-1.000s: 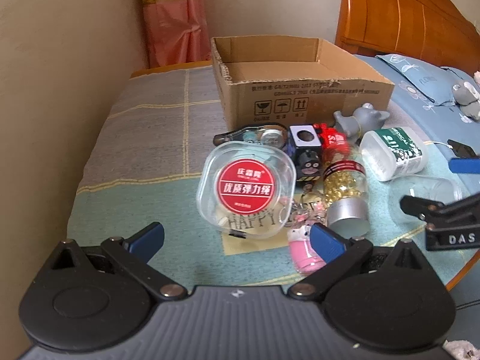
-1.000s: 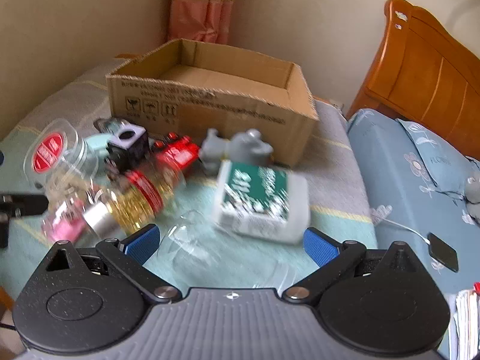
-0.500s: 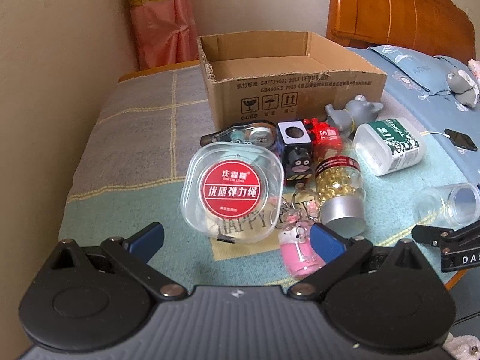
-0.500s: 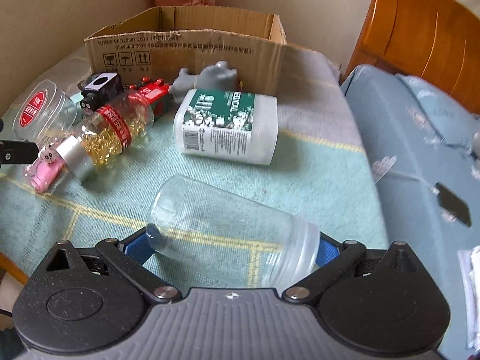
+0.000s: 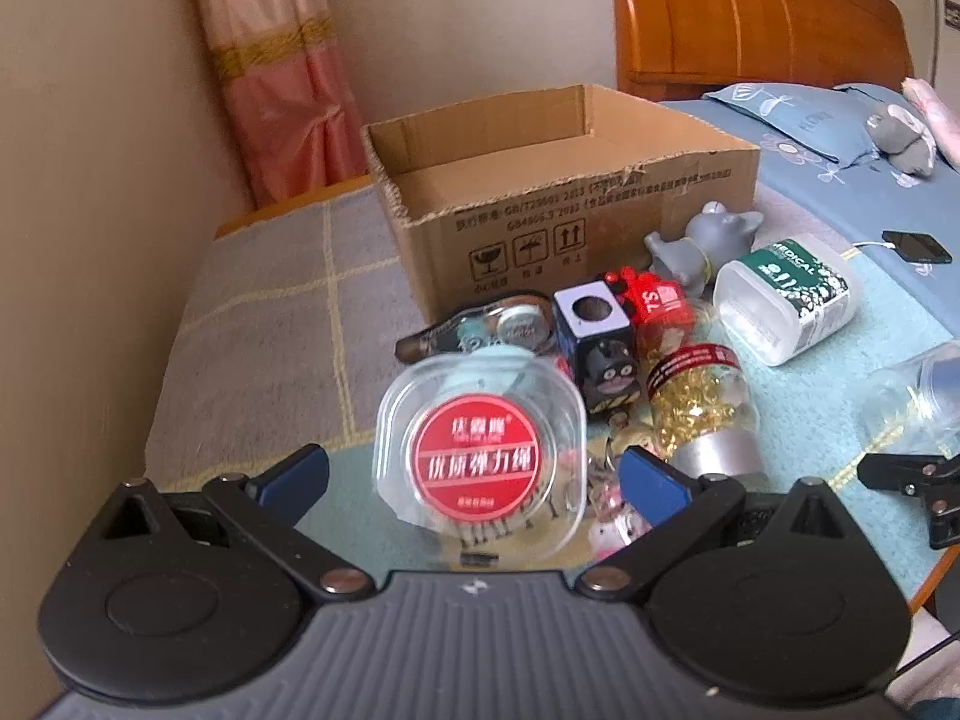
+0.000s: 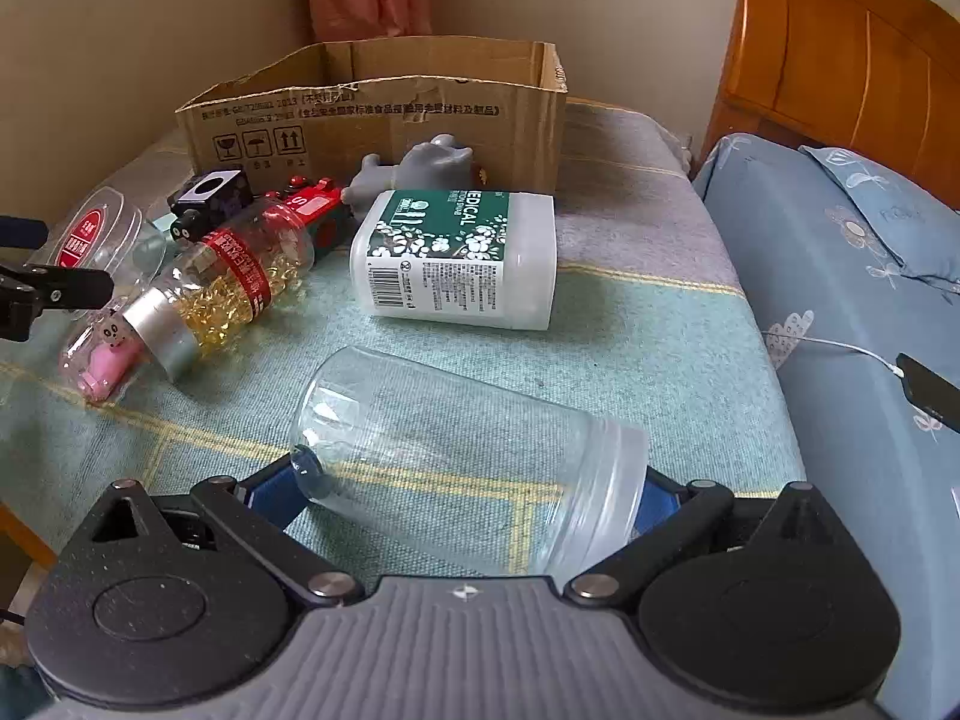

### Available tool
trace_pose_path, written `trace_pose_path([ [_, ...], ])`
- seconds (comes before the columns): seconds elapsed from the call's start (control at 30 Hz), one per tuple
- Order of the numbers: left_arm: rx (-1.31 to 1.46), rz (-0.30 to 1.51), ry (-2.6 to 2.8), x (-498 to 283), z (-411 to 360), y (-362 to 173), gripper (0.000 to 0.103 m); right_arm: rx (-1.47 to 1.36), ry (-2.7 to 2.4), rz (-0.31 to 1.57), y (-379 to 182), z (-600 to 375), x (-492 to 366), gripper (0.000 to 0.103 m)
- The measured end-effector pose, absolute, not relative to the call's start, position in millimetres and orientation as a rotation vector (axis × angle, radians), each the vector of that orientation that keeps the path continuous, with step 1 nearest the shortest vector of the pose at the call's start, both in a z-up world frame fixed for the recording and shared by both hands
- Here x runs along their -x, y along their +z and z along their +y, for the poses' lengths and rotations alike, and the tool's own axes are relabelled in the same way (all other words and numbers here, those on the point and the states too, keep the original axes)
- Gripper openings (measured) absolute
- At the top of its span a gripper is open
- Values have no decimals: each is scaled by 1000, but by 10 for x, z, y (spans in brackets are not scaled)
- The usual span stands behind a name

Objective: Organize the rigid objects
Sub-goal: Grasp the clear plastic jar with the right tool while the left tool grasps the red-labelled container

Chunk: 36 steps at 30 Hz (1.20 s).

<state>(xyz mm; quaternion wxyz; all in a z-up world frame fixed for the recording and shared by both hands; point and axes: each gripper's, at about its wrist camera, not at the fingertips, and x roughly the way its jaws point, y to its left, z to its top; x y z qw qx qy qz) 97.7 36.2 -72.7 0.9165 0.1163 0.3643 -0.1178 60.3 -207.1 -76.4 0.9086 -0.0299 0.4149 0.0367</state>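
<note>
A: Starting at the left, what does the left gripper [image 5: 473, 480] have?

B: Nothing. Its blue fingers [image 5: 294, 473] stand spread and released on either side of the clear tub [image 5: 480, 456] with the red label, not touching it. The label's print is blurred, and the tub hides part of the tape dispenser [image 5: 498, 321] behind it.

A: And to the right of the tub?

B: A dark cube [image 5: 597, 342], a red toy [image 5: 654, 300] half covered by the capsule bottle [image 5: 699, 402], and a pink figure [image 5: 612, 531] mostly hidden behind the right finger. Behind them stands the open box [image 5: 564, 204]; its floor is out of sight from this angle.

A: Further right?

B: A grey figure [image 6: 432, 165] leans at the box front, its lower part hidden by the white bottle [image 6: 462, 261] lying on its side on the worktop [image 6: 630, 324].

A: The right gripper [image 6: 462, 495]?

B: The clear jar [image 6: 462, 468] lies across it on its side, mouth to the right. Both fingers are mostly hidden behind the jar's ends, so I cannot tell whether they are clenched on it or merely beside it.

A: At the far right?

B: The bed [image 6: 840, 276], with a dark phone [image 6: 933, 390] on a white cable, cut off by the frame edge.
</note>
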Motion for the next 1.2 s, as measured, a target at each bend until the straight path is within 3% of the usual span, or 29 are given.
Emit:
trace_pose_path([
  [1.2,-212,778,-324,-1061,389,-758,99,17,138,832,-476,-1860,-817,103],
])
